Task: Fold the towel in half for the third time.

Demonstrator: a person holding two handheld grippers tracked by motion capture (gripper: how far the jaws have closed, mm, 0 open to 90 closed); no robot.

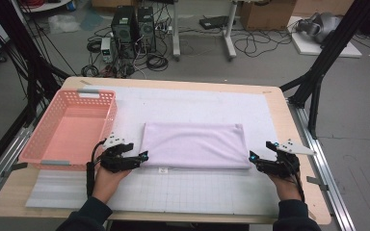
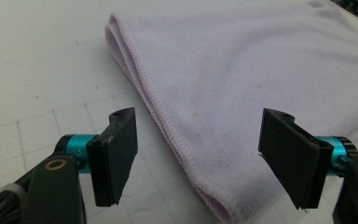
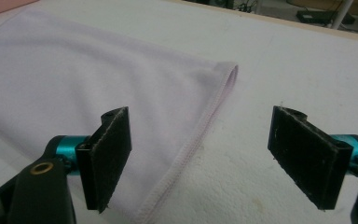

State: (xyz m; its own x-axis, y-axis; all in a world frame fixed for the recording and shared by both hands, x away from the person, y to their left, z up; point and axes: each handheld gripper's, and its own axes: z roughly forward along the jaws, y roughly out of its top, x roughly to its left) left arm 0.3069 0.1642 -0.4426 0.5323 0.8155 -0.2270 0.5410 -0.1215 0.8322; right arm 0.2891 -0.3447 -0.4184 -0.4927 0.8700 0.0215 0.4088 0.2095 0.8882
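Towel [image 1: 195, 145], pale lilac and folded into a long flat rectangle, lies across the middle of the white mat [image 1: 192, 103] on my table [image 1: 277, 103]. My left gripper [image 1: 143, 157] sits at its near left corner, tips just at the cloth's edge, and my right gripper [image 1: 253, 158] sits at its near right corner in the same way.

In the left gripper view my jaws stand wide, with the towel's [image 2: 261, 79] stitched edge running between them towards the near corner; the pads do not press on it. In the right gripper view my jaws are also wide apart, and the towel's [image 3: 74, 84] hemmed side edge passes between them, closer to the left pad, with bare mat [image 3: 284, 70] under the rest of the gap. Neither pair is gripping anything.

A pink plastic basket [image 1: 41, 139] stands on the left part of the table, just beside my left hand [image 1: 107, 180] and apart from the towel.
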